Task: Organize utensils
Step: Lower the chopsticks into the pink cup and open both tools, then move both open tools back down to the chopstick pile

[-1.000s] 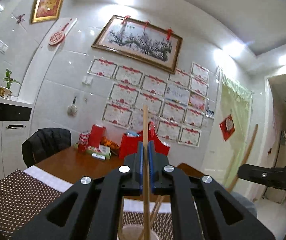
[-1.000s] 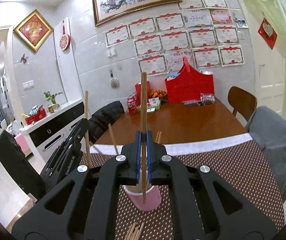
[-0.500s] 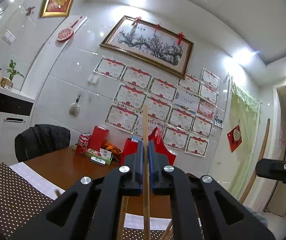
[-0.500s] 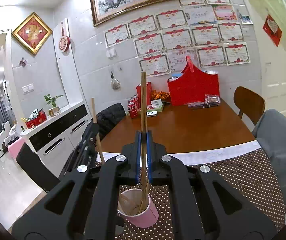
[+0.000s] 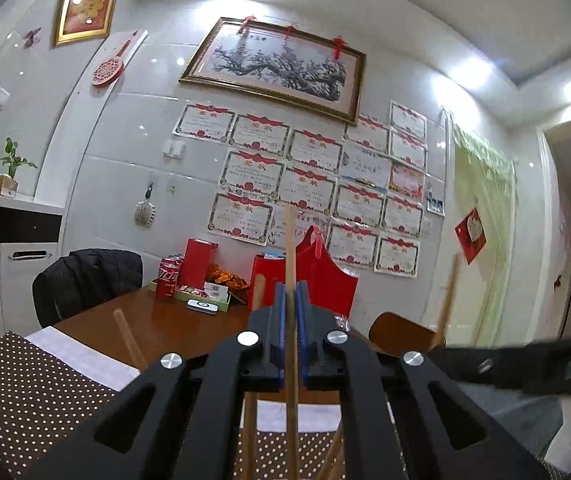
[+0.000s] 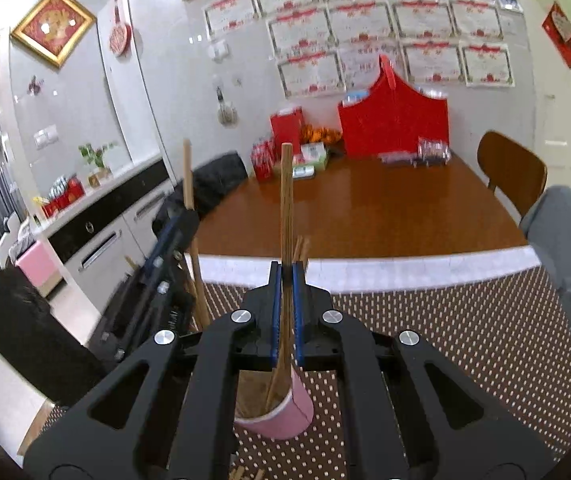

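Observation:
My left gripper is shut on a wooden chopstick held upright; it also shows in the right wrist view with its chopstick. My right gripper is shut on a second chopstick, whose lower end reaches into the pink cup standing on the dotted brown placemat. The cup holds several chopsticks. The right gripper shows at the right of the left wrist view with its chopstick. More chopsticks rise under the left gripper.
A brown wooden table carries a red bag, soda cans and boxes at its far edge by the wall. A wooden chair and a grey chair back stand right; a black jacket on a chair left.
The right gripper has lowered its chopstick so its lower end is in the pink cup and moved nearer the left gripper. The left gripper has tilted down a little, still holding its chopstick.

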A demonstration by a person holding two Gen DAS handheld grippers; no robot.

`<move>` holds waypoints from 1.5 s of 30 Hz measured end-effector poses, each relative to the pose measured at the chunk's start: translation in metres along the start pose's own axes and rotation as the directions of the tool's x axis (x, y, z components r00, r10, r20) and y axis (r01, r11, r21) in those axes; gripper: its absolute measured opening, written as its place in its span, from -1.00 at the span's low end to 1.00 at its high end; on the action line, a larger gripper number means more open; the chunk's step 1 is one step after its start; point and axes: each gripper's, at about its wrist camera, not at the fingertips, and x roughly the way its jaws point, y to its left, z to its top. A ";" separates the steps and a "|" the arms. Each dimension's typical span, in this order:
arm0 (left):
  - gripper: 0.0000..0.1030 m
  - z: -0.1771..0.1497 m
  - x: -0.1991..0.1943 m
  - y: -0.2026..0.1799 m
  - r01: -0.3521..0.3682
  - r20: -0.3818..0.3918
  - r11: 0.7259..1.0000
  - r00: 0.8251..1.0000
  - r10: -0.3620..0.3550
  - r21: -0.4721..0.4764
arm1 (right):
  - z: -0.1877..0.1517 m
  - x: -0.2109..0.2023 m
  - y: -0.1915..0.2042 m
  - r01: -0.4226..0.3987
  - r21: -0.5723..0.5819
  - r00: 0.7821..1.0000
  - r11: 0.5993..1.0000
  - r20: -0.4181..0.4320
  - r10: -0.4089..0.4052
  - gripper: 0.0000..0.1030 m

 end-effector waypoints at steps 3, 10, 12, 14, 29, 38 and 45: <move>-0.88 -0.006 -0.004 -0.002 -0.002 -0.010 1.000 1.000 0.002 0.027 | -0.015 0.018 0.000 0.003 0.000 0.997 1.000 -0.074 -0.003 -0.89; -0.88 -0.023 -0.013 0.004 -0.035 -0.079 0.995 0.996 0.043 0.090 | -0.034 0.038 -0.003 0.010 0.008 0.986 1.000 -0.167 -0.008 -0.88; -0.88 -0.027 -0.019 0.003 -0.038 -0.091 0.992 0.995 0.049 0.122 | -0.040 0.040 -0.004 -0.004 0.020 0.980 1.000 -0.199 0.007 -0.88; -0.88 -0.029 -0.023 0.003 -0.031 -0.103 0.990 0.994 0.046 0.141 | -0.045 0.040 -0.002 0.008 0.011 0.977 1.000 -0.212 -0.006 -0.87; -0.19 -0.030 -0.074 0.005 0.003 -0.214 0.980 0.976 0.041 0.198 | -0.067 -0.007 -0.003 0.108 0.034 0.979 0.994 -0.179 -0.100 0.16; -0.12 -0.014 -0.118 -0.002 -0.004 -0.221 0.978 0.974 0.052 0.211 | -0.077 -0.050 0.012 0.107 0.027 0.986 0.994 -0.132 -0.102 0.25; -0.06 0.001 -0.157 -0.007 0.003 -0.236 0.981 0.971 0.043 0.193 | -0.090 -0.088 0.025 0.107 0.041 0.990 0.993 -0.099 -0.102 0.37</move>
